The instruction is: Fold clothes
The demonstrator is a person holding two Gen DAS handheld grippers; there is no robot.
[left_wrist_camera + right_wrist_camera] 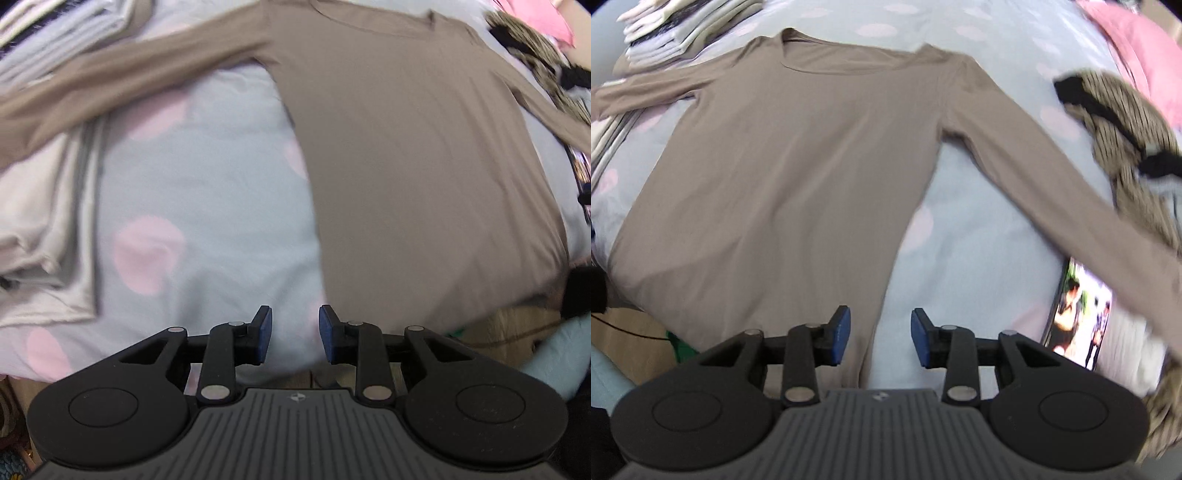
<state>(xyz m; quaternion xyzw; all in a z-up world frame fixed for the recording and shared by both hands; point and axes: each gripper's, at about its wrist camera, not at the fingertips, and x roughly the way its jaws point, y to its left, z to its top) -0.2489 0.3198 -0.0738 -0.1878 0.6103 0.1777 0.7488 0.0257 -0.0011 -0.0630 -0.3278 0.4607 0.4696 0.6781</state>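
A taupe long-sleeved shirt (406, 155) lies flat and face up on the bed, sleeves spread out to both sides; it also shows in the right wrist view (798, 158). My left gripper (295, 334) is open and empty, above the bed's near edge just left of the shirt's lower left hem corner. My right gripper (880, 334) is open and empty, above the shirt's lower right hem corner. Neither gripper touches the cloth.
The bedsheet (192, 177) is pale blue with pink dots. Folded light clothes are stacked at the left (40, 206) and far left (679, 26). A striped brown and black garment (1123, 122) and pink cloth (1137, 44) lie at the right. A phone with a lit screen (1078, 314) lies near the right sleeve.
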